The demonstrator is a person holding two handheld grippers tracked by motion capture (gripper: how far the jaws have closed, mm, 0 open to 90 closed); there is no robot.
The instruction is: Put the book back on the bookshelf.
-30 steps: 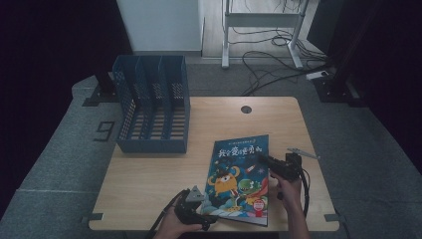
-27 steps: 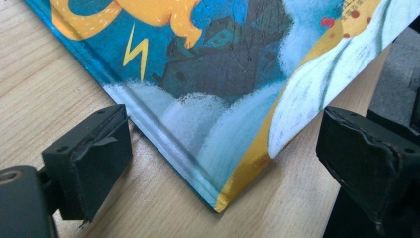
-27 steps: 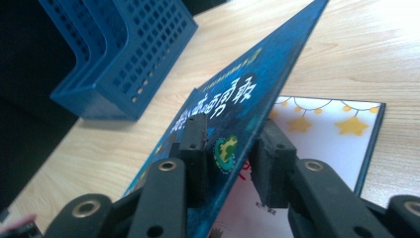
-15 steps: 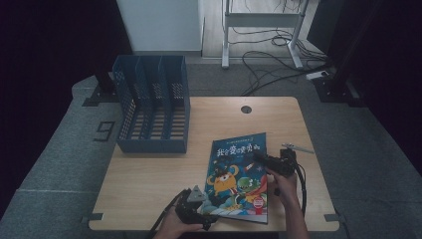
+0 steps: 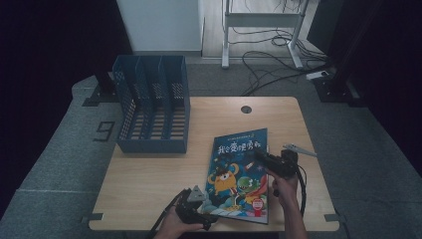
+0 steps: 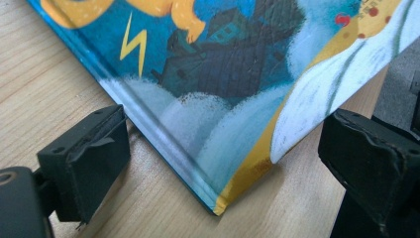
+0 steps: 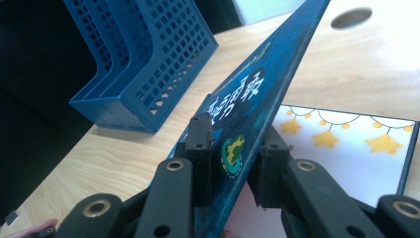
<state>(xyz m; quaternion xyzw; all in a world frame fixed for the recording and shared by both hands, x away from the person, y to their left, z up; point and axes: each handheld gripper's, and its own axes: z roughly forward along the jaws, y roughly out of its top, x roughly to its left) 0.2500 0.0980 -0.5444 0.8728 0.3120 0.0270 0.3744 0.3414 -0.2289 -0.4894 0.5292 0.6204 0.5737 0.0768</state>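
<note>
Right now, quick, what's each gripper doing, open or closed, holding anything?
Left gripper: open, jaws either side of the book's near corner, not clamping.
Right gripper: closed on the book's front cover, lifting it.

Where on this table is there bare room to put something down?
Free: the near-left wood between the blue file organizer and the left gripper, and the far-right strip around the grommet hole. Crowded: near right, where the picture book lies with the right gripper clamping its cover.
</note>
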